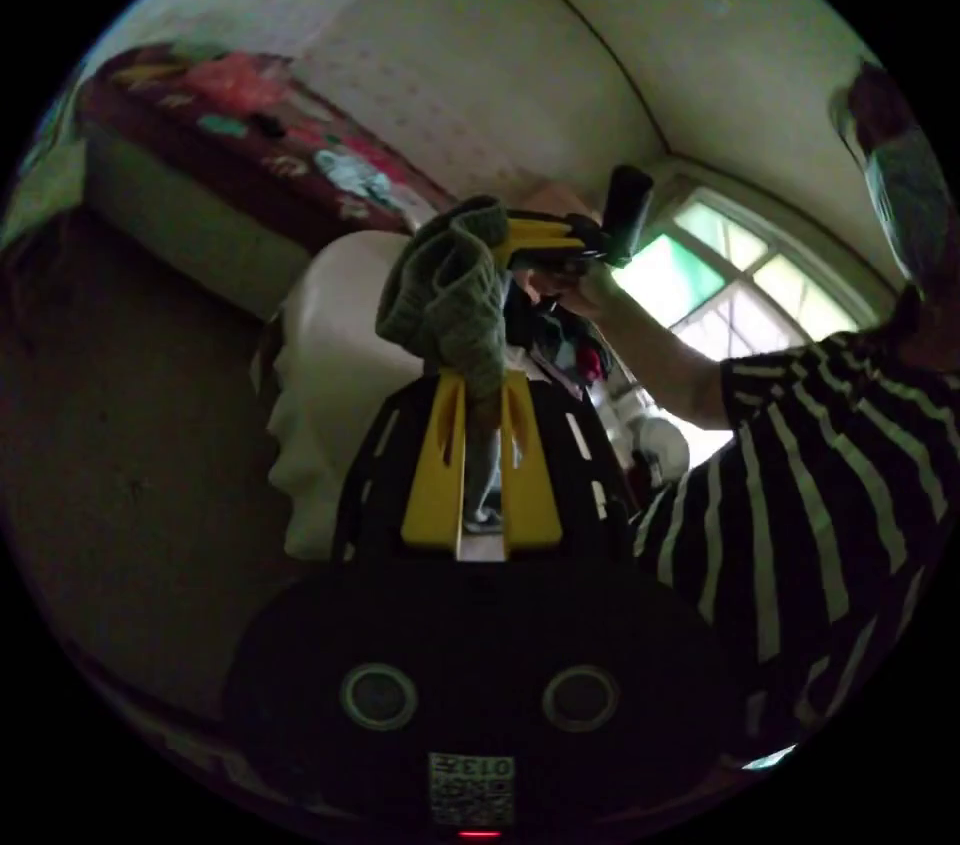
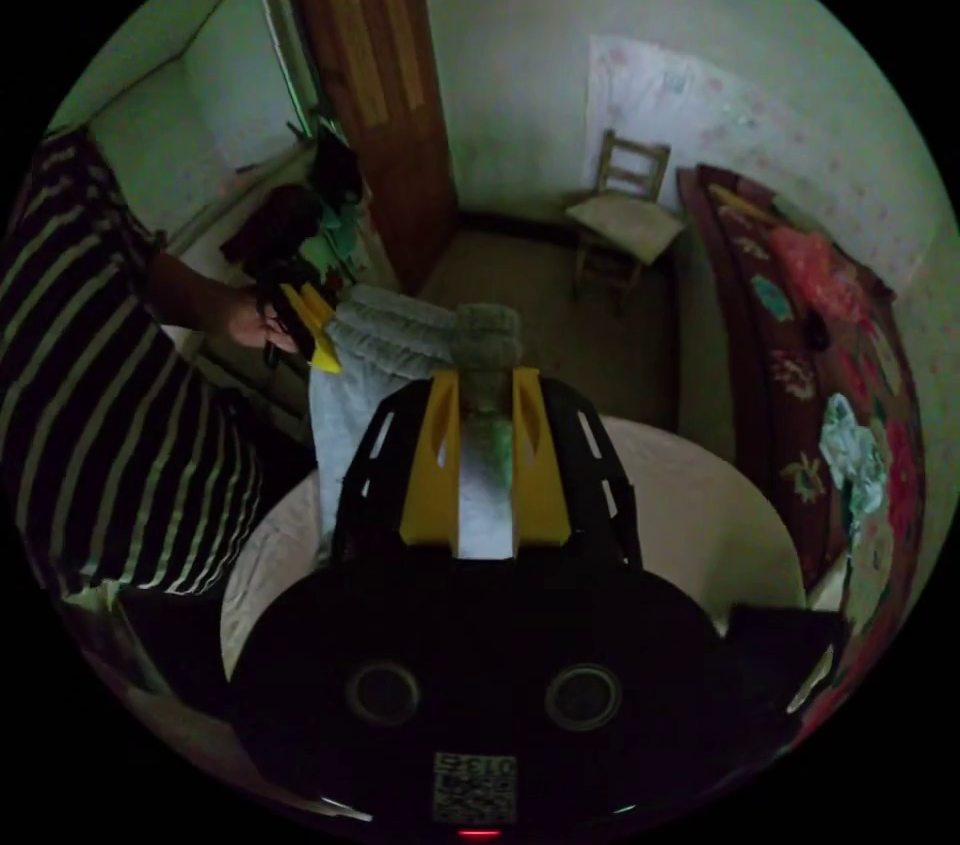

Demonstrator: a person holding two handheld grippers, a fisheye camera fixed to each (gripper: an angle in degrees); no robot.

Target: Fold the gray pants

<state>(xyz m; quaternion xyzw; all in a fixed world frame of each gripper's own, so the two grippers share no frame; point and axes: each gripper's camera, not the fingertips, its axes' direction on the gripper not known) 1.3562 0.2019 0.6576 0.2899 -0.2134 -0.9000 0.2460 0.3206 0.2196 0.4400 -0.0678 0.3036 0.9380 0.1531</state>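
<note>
— What does the left gripper view give us?

— The left gripper (image 1: pixel 482 385) sits in the middle, its two yellow jaws drawn in on a bunched edge of the gray pants (image 1: pixel 447 295); the cloth rises out of the narrow gap between them. Just beyond, the right gripper (image 1: pixel 525 242) meets the same bunch from the other side, a hand (image 1: pixel 580 285) wrapped round its handle. A person in a striped shirt (image 1: pixel 800 475) stands at the right, with a window (image 1: pixel 740 270) behind the arm. A pale round table (image 1: pixel 320 385) lies behind the jaws.

— And the right gripper view?

— Here the right gripper (image 2: pixel 486 395) has the waistband of the gray pants (image 2: pixel 400 355) pinched between its jaws, which stand close together on the fabric. The pants hang down from there over the round table (image 2: pixel 690 505). To the side, the left gripper (image 2: pixel 318 335) grips the other end of the waistband, so the band stretches between the two. Further back stand a wooden chair (image 2: pixel 620 215) and a brown door (image 2: pixel 380 95).
</note>
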